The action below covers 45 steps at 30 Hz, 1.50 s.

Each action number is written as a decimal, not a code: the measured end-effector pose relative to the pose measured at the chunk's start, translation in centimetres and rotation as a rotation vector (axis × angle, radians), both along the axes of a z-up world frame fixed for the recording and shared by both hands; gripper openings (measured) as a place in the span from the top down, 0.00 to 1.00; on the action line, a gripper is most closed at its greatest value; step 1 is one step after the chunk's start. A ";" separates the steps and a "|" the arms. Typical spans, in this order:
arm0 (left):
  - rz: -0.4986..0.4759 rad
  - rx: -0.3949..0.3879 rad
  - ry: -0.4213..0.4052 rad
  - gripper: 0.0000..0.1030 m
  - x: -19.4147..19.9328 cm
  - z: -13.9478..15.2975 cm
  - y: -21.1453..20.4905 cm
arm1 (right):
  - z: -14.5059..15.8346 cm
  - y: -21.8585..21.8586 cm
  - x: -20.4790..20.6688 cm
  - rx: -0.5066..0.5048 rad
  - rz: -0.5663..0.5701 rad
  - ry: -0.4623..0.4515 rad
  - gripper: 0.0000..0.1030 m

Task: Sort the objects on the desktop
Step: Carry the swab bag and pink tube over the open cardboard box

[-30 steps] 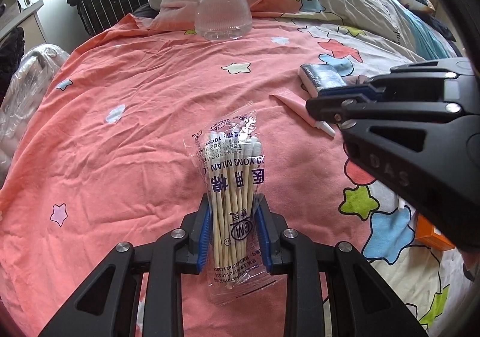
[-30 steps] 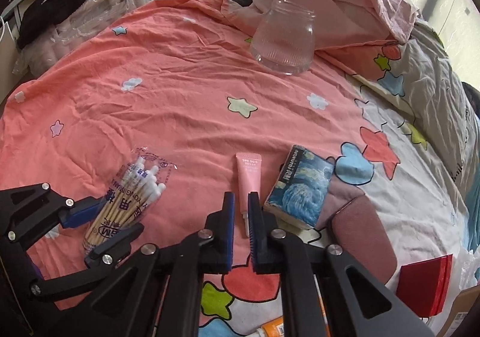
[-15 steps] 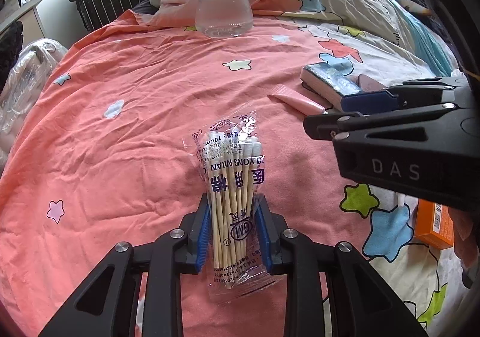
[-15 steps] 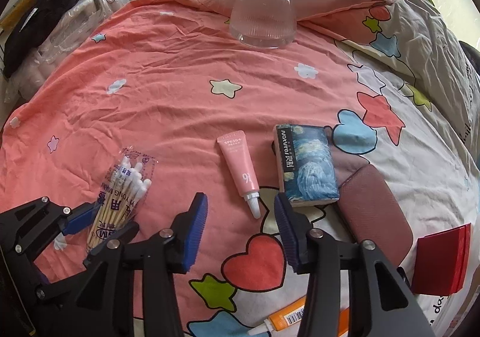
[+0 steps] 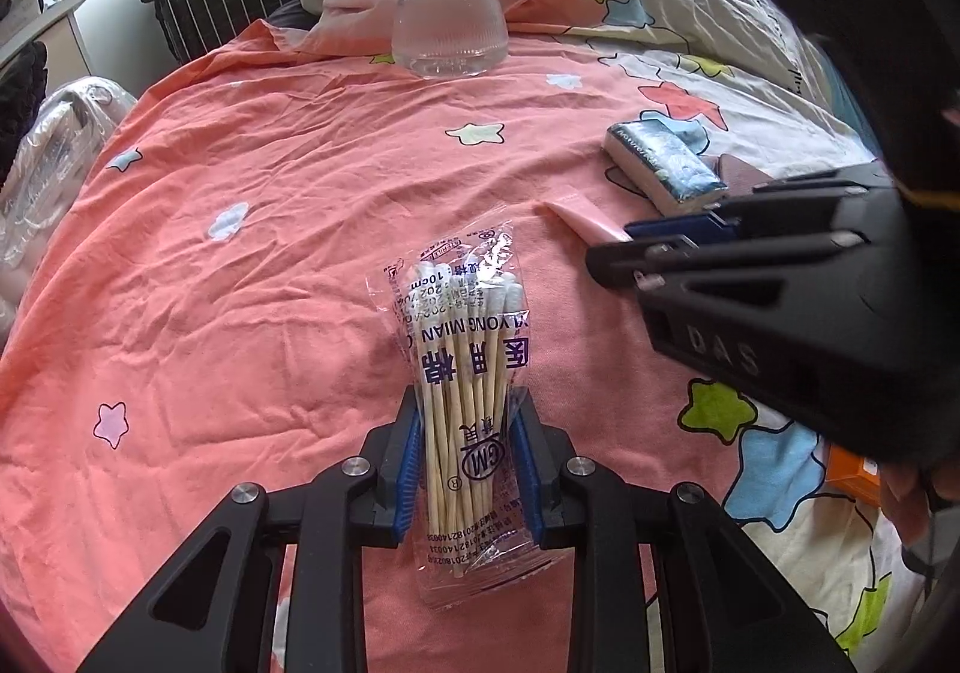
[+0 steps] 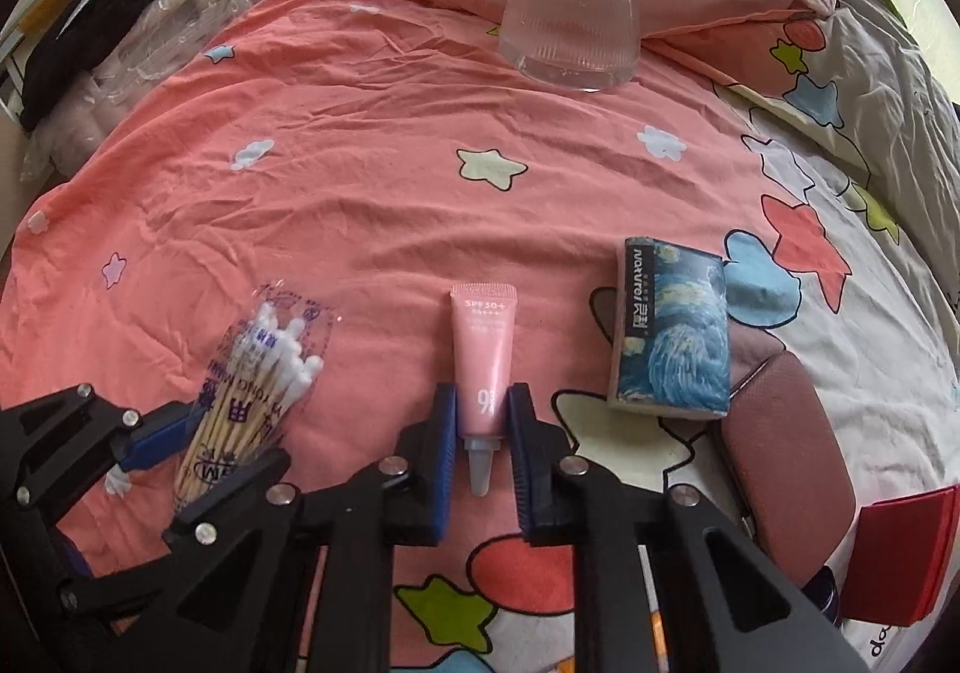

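Crinkly swab packet (image 5: 465, 385); smooth pink tube (image 6: 483, 373); ribbed glass jar (image 5: 449, 16).

On the bed (image 6: 360, 229), the swab packet (image 6: 252, 391) lies left, the tube (image 6: 485, 367) in the middle, the tissue pack (image 6: 672, 337) to its right, and the jar (image 6: 570, 13) stands behind them all.

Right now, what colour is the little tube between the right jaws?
Pink tube, with a clear cap; the right wrist view shows it best.
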State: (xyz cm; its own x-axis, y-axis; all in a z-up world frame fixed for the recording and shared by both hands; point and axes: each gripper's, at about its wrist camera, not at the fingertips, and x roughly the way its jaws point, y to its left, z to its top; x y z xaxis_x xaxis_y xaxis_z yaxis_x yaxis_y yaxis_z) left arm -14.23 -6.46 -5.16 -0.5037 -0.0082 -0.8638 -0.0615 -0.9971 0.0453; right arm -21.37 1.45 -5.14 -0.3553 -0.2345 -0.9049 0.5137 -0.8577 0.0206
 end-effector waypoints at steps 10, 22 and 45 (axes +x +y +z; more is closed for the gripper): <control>-0.008 -0.016 0.036 0.73 1.6 1.9 0.6 | 4.2 1.1 5.9 -0.007 0.052 0.100 0.85; -0.053 -0.039 0.109 0.73 4.9 5.8 3.3 | 7.3 3.7 9.6 -0.014 0.027 0.165 0.85; -0.168 -0.061 0.196 0.73 10.9 10.4 11.7 | 10.6 12.8 16.2 -0.044 -0.093 0.238 0.84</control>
State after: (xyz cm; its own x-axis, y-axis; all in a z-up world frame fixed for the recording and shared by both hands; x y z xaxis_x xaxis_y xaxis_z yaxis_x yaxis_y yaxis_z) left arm -3.38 5.26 5.22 -0.6597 0.0406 -0.7504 -0.2105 -0.9685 0.1326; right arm -5.19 14.24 5.45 -0.5788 -0.2280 -0.7829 0.4274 -0.9025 -0.0532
